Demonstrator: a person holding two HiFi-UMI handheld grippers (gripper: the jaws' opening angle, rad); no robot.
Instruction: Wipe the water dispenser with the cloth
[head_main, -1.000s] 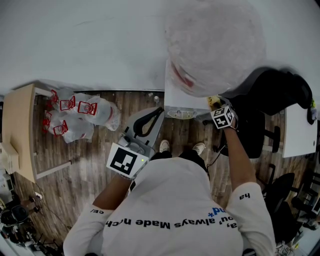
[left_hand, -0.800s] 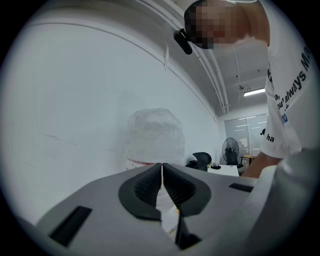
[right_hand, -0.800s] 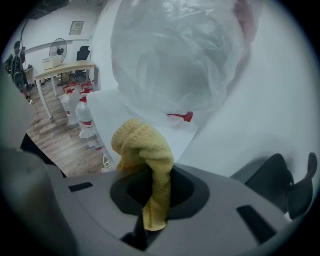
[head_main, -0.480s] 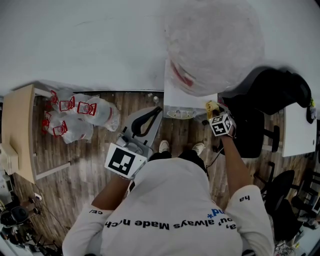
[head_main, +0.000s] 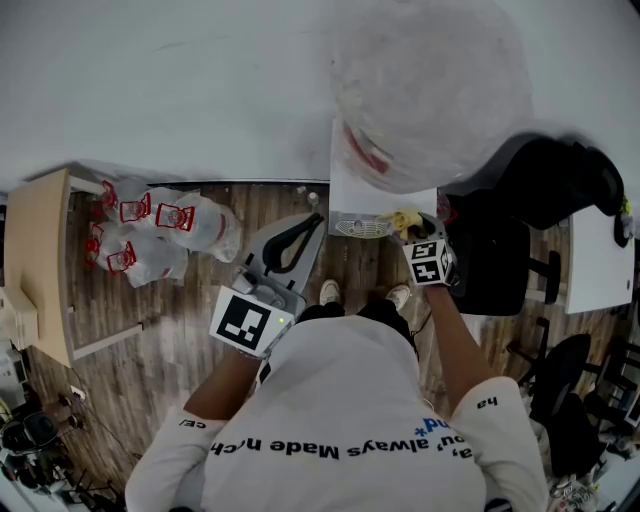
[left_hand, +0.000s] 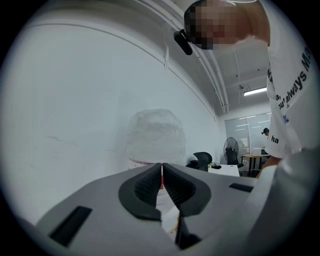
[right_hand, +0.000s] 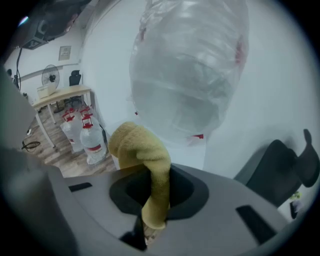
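The white water dispenser (head_main: 362, 200) stands against the wall with a large plastic-wrapped bottle (head_main: 430, 90) on top; the same bottle (right_hand: 192, 60) fills the right gripper view. My right gripper (head_main: 410, 225) is shut on a yellow cloth (right_hand: 145, 155), held at the dispenser's front right corner below the bottle. The cloth (head_main: 406, 220) shows as a small yellow lump beside the marker cube. My left gripper (head_main: 290, 245) hangs back over the floor, jaws closed and empty, pointing at the dispenser (left_hand: 150, 145).
Several spare water bottles (head_main: 165, 235) with red caps lie on the wood floor at left beside a wooden table (head_main: 35, 260). A black office chair (head_main: 530, 210) stands right of the dispenser, with a white desk (head_main: 598, 265) further right.
My right gripper with the cloth has slid down and leftward along the dispenser's right front corner. The left gripper has stayed put.
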